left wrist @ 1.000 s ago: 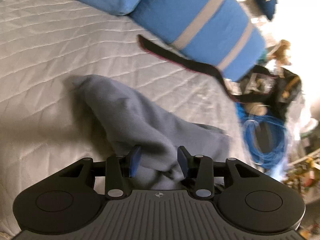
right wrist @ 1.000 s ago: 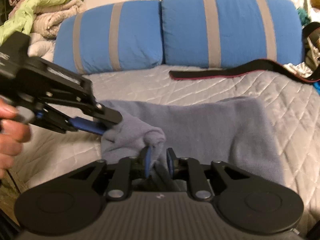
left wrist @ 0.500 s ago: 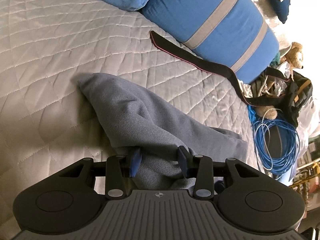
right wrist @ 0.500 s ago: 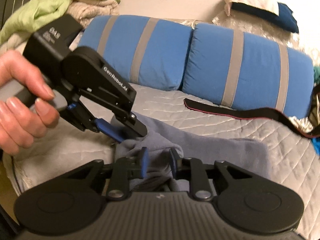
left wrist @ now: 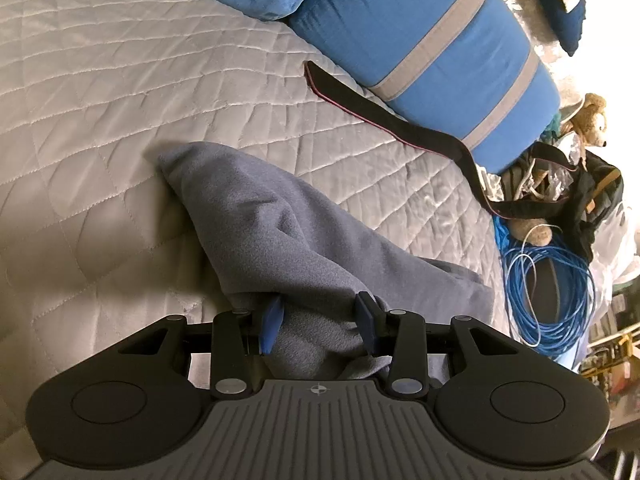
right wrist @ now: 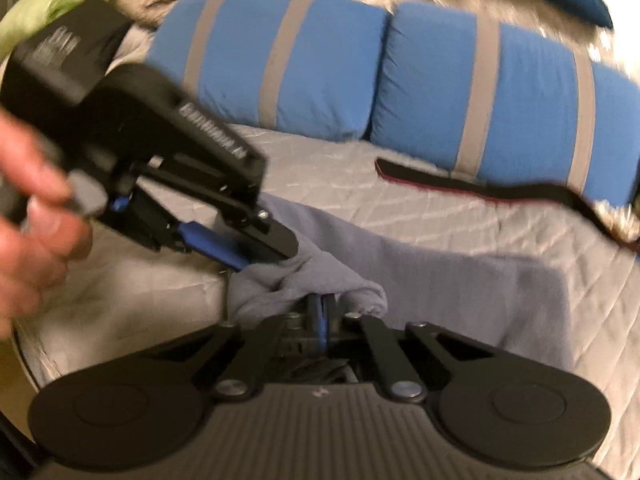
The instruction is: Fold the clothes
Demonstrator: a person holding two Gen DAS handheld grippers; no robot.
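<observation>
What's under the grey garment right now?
The grey garment lies on the white quilted bedspread, which shows bare all around it. Whatever lies beneath its folds is covered. Its near edge is lifted, bunched between the left gripper and pinched in the right gripper.

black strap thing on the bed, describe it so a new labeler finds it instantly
Start at the two blue pillows with grey stripes at the head of the quilted bed. Just in front of the right-hand one lies the strap, flat on the quilt and running off toward the bed's edge. It is long, narrow and black with a thin dark-red edge, unlike the broad grey fleece garment nearer the cameras.
</observation>
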